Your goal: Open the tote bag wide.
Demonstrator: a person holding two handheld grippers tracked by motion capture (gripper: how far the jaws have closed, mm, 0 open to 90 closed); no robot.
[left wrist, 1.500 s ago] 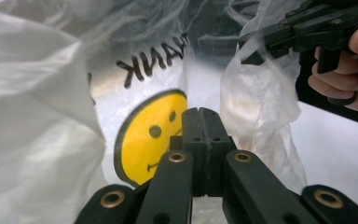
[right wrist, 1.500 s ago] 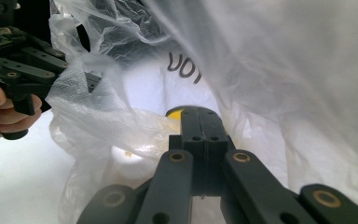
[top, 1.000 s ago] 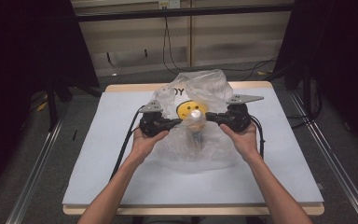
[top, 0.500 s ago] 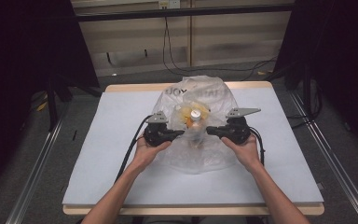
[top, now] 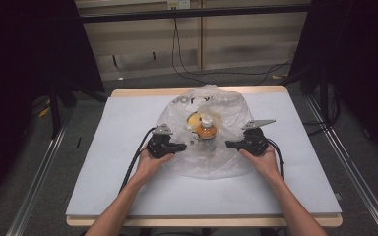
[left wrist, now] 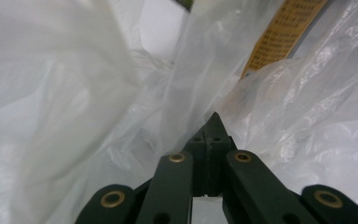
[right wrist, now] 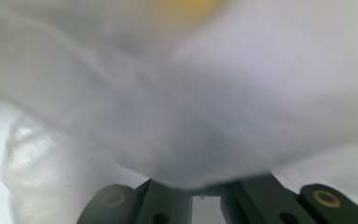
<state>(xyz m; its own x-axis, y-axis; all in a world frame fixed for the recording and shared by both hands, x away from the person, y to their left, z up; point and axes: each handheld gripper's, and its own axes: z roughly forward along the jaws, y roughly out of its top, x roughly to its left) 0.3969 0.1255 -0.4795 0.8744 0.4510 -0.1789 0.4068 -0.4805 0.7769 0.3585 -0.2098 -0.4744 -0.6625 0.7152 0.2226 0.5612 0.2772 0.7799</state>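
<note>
A clear plastic bag [top: 211,157] lies spread on the middle of the white table [top: 118,196]. Inside it stands a small bottle [top: 206,130] with orange contents and a white cap, in front of a yellow item [top: 194,119]. My left gripper [top: 183,146] is shut on the bag's left side, and my right gripper [top: 228,144] is shut on its right side. In the left gripper view the gripper [left wrist: 213,125] pinches a fold of film, with a yellow label [left wrist: 279,32] behind it. In the right gripper view blurred plastic [right wrist: 191,116] drapes over the jaw tips.
Black cables [top: 135,162] trail from each gripper toward the person's forearms. Metal rails [top: 39,187] run along both sides of the table. Dark curtains and floor cables lie beyond the far edge.
Both grippers have moved apart and toward the person, drawing the bag's sides outward. The bag lies flatter and wider, and the bottle stands more exposed between them.
</note>
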